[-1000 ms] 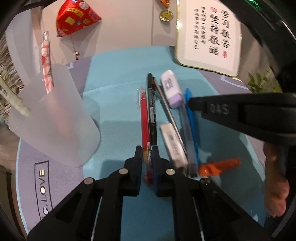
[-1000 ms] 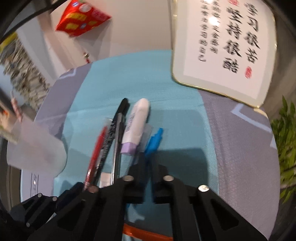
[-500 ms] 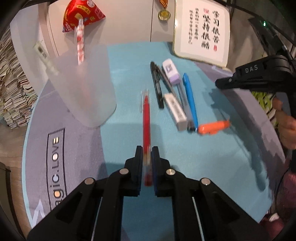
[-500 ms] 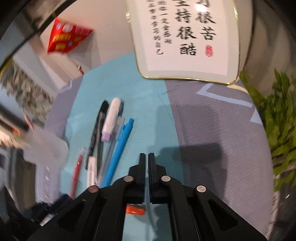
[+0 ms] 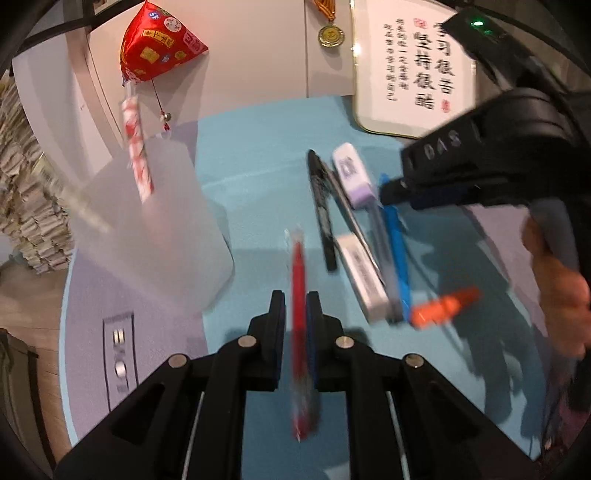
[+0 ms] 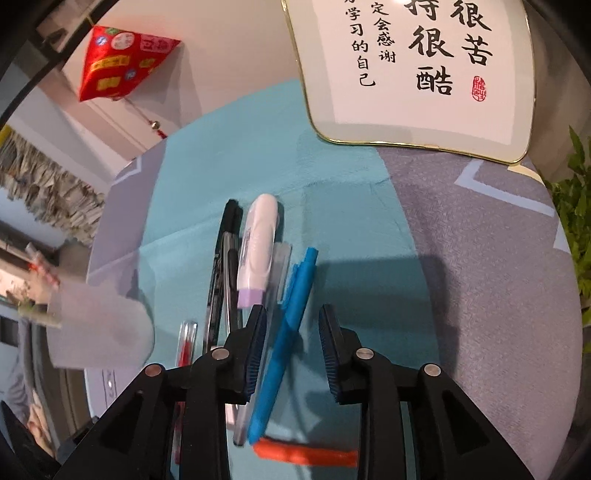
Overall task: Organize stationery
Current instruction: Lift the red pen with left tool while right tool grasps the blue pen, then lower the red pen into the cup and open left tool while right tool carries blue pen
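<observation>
1. Your left tongs (image 5: pixel 295 308) are clamped on the red pen (image 5: pixel 300 280). A second ago they pinched it while it lay in the row with the other pens. Now it is lifted clear of the row and sticks out past the tips, above the blue mat (image 5: pixel 258 177).
2. The frosted cup (image 5: pixel 155 229) is to the left of the red pen, near but apart. A second ago it looked lower and closer in your left view. A red and white pen (image 5: pixel 137 155) stands in it.
3. Your right tongs (image 6: pixel 291 345) were shut tight a second ago and have just been opening. Now they are apart. The blue pen (image 6: pixel 291 321) lies on the mat between the jaws, and the pads do not press on it.
4. Half a second ago your right tongs were off to the side of the row. Now they are over it.
5. The row still lies on the mat: a black pen (image 5: pixel 321 210), a white and purple tape roller (image 5: pixel 351 173), a white eraser (image 5: pixel 364 277), a clear pen (image 6: pixel 277 273), and an orange piece (image 5: pixel 443 306) at the near end.
6. Your right tongs (image 5: pixel 395 192) have "DAS" on the side in your left view.
7. The grey mat (image 5: pixel 118 354) has letters on it. They are too blurry to read now.
8. The framed sign (image 6: pixel 417 70) has black Chinese writing and a red stamp.
9. A red pouch (image 5: pixel 159 48) and a gold medal (image 5: pixel 331 35) hang on the wall.
</observation>
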`<move>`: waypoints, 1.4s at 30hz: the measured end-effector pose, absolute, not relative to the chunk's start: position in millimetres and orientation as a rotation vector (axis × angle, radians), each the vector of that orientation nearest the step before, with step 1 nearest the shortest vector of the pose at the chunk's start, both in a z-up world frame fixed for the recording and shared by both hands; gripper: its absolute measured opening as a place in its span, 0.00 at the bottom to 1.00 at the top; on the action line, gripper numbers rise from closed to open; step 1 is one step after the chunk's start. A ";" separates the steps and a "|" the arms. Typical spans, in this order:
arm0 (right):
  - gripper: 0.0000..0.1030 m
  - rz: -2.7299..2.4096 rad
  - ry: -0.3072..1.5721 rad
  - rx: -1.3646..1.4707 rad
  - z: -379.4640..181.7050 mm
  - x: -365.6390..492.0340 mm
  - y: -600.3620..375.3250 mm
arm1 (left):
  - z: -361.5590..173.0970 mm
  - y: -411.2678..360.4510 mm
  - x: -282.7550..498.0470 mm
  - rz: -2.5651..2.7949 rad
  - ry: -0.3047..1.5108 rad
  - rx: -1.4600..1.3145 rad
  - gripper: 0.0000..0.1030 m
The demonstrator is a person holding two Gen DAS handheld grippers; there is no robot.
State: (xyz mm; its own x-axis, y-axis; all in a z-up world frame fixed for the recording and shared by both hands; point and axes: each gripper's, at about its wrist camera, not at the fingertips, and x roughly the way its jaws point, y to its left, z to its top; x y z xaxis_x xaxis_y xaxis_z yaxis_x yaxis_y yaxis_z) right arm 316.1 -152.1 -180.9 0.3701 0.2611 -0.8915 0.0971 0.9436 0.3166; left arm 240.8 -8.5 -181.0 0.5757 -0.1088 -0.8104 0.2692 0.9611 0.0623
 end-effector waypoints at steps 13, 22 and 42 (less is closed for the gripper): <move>0.28 0.047 1.227 0.291 -186.6 325.0 -147.4 | -189.4 -14.5 264.1 -0.240 0.964 0.205 0.12; 0.20 0.017 1.196 0.134 -186.0 336.6 -127.5 | -195.4 -16.7 274.3 -0.212 0.949 0.195 0.12; 0.11 0.242 0.851 0.125 -83.2 233.9 -144.3 | -89.5 24.9 185.0 -0.237 0.682 0.012 0.11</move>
State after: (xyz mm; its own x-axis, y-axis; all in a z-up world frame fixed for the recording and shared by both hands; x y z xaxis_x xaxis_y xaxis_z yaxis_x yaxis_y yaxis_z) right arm 233.9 -144.3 -83.2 0.6344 0.2603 -0.7279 -0.1612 0.9655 0.2048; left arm 185.0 24.9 -89.5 0.7503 -0.2133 -0.6257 0.2212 0.9730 -0.0665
